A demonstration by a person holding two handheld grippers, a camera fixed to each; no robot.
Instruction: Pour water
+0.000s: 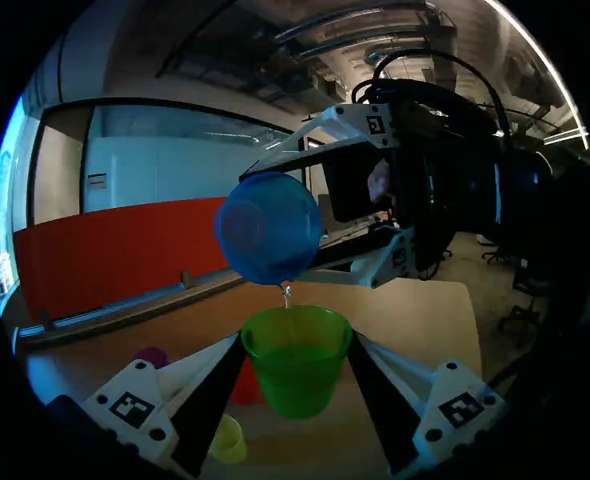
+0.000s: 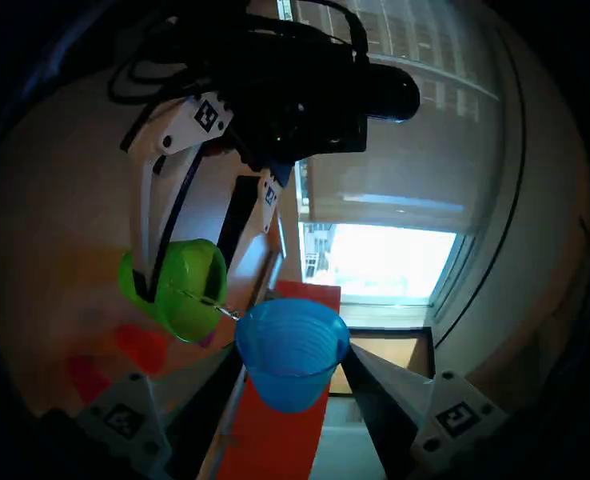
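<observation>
So the green cup (image 1: 296, 364) is pinched upright in the left gripper (image 1: 295, 342), fingers closed in to cup width on both sides, and it's held just over the table (image 1: 423, 312). The blue cup (image 1: 268, 228) is clamped the same way in the right gripper (image 2: 291, 352) and is tipped well over, directly above the green one, with a thin stream of water (image 1: 285, 294) dropped off its lowest edge into the green mouth. The pour probably hinges on that edge being kept over the middle of the green rim, lips close but apart.
</observation>
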